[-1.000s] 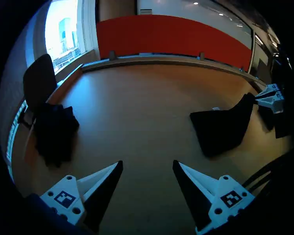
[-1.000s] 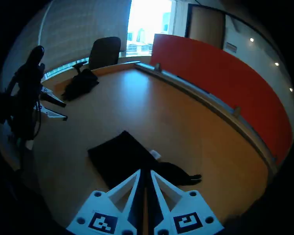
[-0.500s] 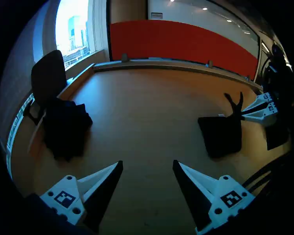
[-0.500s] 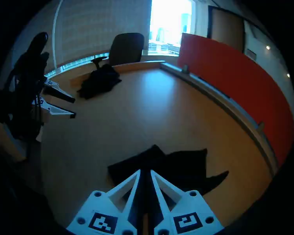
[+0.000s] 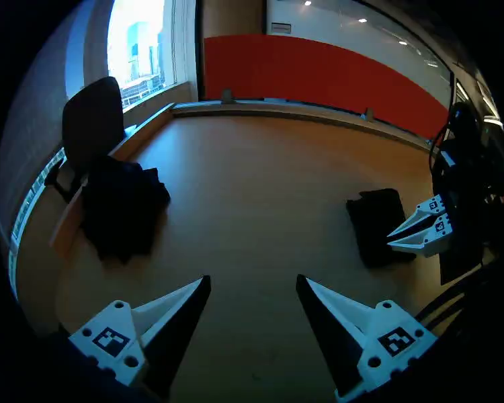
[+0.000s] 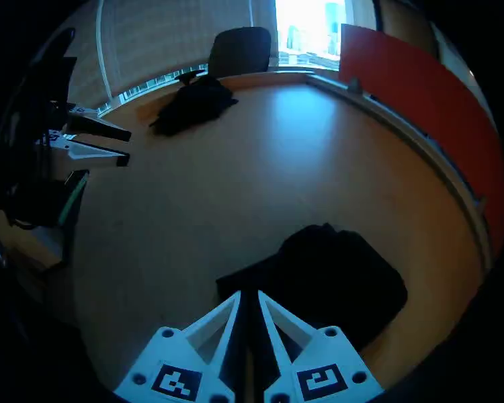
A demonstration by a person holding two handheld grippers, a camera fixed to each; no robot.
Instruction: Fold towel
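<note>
While your left gripper (image 5: pixel 252 279) hangs wide open and empty over the table (image 5: pixel 252 174), your right gripper (image 6: pixel 248 294) has its jaws pinched almost closed on the near edge of the dark towel (image 6: pixel 339 282). The towel lies folded at 3 o'clock in the left gripper view.
</note>
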